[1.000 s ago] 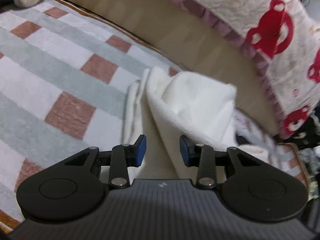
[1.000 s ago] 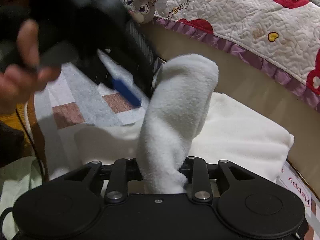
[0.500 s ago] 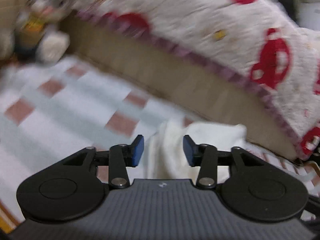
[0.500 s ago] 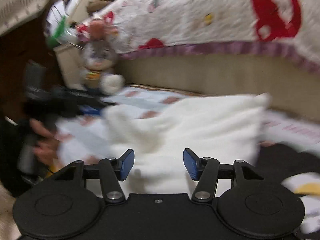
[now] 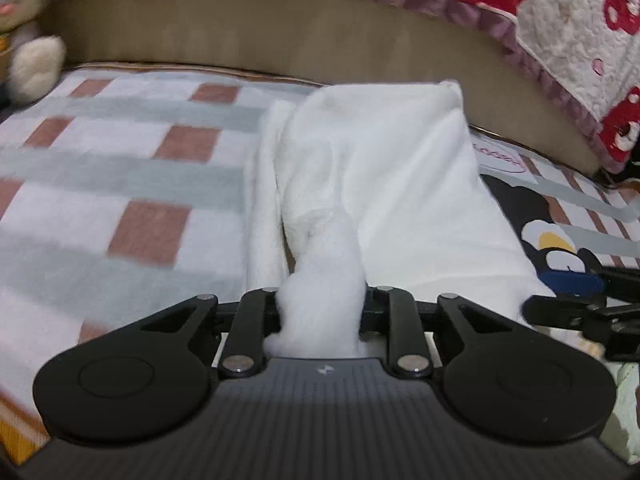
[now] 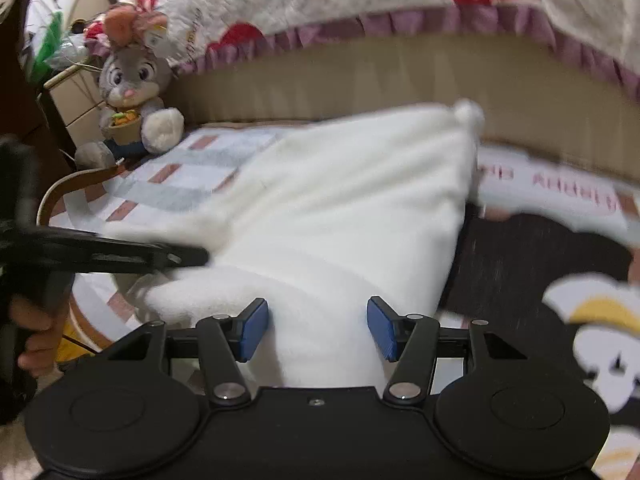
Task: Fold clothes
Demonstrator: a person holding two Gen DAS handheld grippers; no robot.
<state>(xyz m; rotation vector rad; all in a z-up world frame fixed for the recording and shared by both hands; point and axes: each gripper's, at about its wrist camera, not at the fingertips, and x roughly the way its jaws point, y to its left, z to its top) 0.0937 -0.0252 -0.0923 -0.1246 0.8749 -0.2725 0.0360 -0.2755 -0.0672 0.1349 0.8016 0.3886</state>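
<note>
A white fleece garment lies folded lengthwise on the checked blanket. My left gripper is closing on a bunched near edge of it, and the fleece fills the gap and hides the pads. In the right wrist view the same garment spreads ahead. There my right gripper stands open, its blue pads bare, with a strip of fleece lying loose between them. The left gripper shows there at the left, pinching the cloth's edge. The right gripper shows at the right edge of the left wrist view.
A plush rabbit sits at the far left corner. A quilt with red bears hangs over the beige bed side behind the garment. A black cartoon mat lies to the right. A person's hand holds the left tool.
The right gripper let go of the upright fleece fold it held and opened. The left gripper, open over the garment before, has closed on a bunch of it. Both views swung round.
</note>
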